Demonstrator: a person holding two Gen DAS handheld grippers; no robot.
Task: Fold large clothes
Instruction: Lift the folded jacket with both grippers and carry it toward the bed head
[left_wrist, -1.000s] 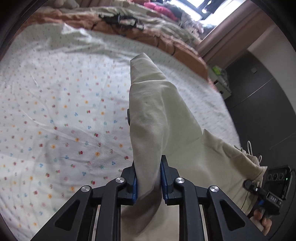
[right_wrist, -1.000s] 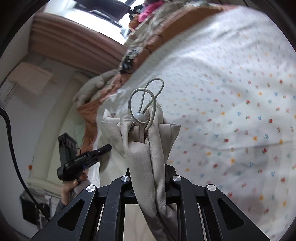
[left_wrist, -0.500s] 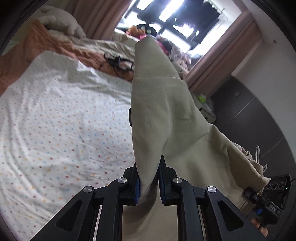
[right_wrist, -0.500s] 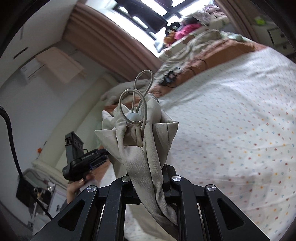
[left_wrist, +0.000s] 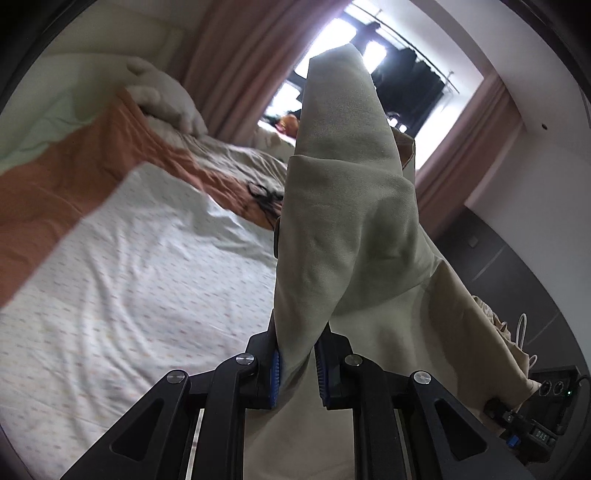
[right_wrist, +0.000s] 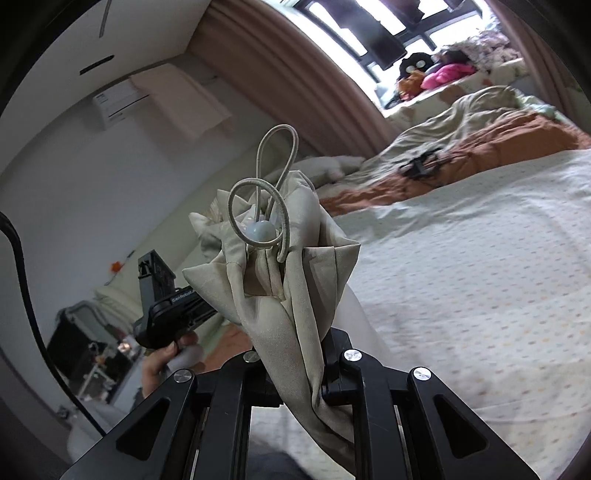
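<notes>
both grippers are clamped on the beige garment (left_wrist: 351, 206), lifted above the bed (left_wrist: 129, 280). left gripper (left_wrist: 297, 363) pinches a plain folded edge, right gripper (right_wrist: 295, 369) a bunched hem. i'd keep both ends level and taut before laying it flat. only the right view shows the drawcord (right_wrist: 266, 206) and toggle.

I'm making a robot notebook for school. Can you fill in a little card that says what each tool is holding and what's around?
left tool: shut on a fold of the beige garment
right tool: shut on a bunched part of the garment
cord: elastic drawcord with a round toggle, looped above the right tool
garment position: held up in the air
below: bed with dotted white sheet
behind: orange blanket, curtains, window
</notes>
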